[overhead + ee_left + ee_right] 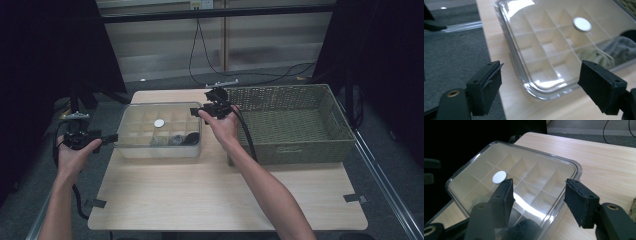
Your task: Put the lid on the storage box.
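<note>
A clear lidded box [150, 151] with several compartments sits on the table's far left. A white round disc [159, 123] lies on its lid. Rolled dark and olive cloth pieces [182, 139] fill the near right compartments. My left gripper [111, 138] is level at the box's left end, open, with its jaws just short of the box corner [516, 62]. My right gripper [202, 109] hovers at the box's far right corner, open. One of its jaws is over the lid and the other is past the rim [574, 167]. Neither touches the box.
An empty green wicker basket [295, 150] stands right of the box, close behind my right hand. The wooden table [210, 195] stretches toward the near edge. Grey floor lies off the table's left side, under my left hand. Cables run across the floor at the back.
</note>
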Demonstrator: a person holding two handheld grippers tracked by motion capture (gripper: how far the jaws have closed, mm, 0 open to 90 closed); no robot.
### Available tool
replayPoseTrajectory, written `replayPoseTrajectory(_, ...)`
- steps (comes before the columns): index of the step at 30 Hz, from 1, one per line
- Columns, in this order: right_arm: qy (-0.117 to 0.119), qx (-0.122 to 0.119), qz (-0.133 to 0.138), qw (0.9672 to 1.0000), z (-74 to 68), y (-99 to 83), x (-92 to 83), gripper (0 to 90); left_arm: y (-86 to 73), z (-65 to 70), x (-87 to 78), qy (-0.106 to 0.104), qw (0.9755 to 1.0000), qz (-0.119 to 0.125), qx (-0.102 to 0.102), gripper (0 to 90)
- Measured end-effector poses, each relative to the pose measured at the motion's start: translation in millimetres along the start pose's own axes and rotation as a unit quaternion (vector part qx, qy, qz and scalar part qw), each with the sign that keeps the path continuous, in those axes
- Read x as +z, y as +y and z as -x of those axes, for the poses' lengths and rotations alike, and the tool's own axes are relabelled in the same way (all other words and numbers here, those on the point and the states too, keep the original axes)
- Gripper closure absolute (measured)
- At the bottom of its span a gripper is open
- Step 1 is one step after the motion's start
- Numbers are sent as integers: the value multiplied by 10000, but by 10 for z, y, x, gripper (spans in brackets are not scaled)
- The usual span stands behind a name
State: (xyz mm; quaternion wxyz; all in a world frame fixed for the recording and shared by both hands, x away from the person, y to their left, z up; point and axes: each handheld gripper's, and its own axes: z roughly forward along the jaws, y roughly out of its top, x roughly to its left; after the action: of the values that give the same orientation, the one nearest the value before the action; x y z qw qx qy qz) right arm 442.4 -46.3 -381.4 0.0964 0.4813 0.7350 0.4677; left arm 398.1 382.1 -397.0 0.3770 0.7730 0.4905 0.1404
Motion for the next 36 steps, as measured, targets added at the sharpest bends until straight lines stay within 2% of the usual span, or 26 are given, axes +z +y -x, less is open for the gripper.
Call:
replayPoseTrajectory(3, 69, 30, 12, 10000, 64, -35, -68, 377, -38, 46, -16, -25, 9999, 123, -102, 169)
replayPoseTrajectory(6, 73, -20, 23, 10000, 100, -64, -145, 351, -66, 111, -32, -65, 10000, 69, 10, 163)
replayPoseTrajectory(9, 79, -67, 95, 9999, 130, -80, -234, 312, -110, 181, -28, -210, 9997, 69, 45, 154)
replayPoseTrajectory(11, 34, -108, 136, 9998, 161, -94, -287, 283, -144, 209, -25, -199, 9997, 148, -9, 153)
replayPoseTrajectory(15, -29, -119, 214, 9997, 246, -129, -385, 265, -196, 266, -3, -226, 9997, 113, -36, 146)
replayPoseTrajectory(16, -18, -106, 246, 9996, 264, -141, -409, 263, -233, 339, 20, -250, 9997, 71, -25, 146)
replayPoseTrajectory(19, -11, -180, 287, 9994, 296, -179, -480, 253, -275, 433, 15, -335, 9993, 170, 20, 146)
replayPoseTrajectory(23, -12, -227, 281, 9993, 325, -236, -585, 218, -329, 533, -36, -164, 9993, 326, -7, 146)
replayPoseTrajectory(26, -32, -303, 312, 9990, 372, -289, -686, 210, -405, 615, -88, -126, 9993, 346, 109, 153)
replayPoseTrajectory(29, -46, -312, 319, 9990, 428, -340, -787, 204, -468, 669, -130, -193, 9988, 450, 23, 154)
replayPoseTrajectory(32, -54, -318, 344, 9989, 444, -382, -846, 206, -505, 737, -149, -221, 9986, 465, 116, 162)
replayPoseTrajectory(34, -58, -342, 322, 9989, 450, -457, -917, 203, -551, 837, -184, -356, 9973, 593, 243, 200)
replayPoseTrajectory(36, -43, -347, 319, 9989, 450, -502, -962, 203, -556, 864, -190, -350, 9973, 594, 256, 201)
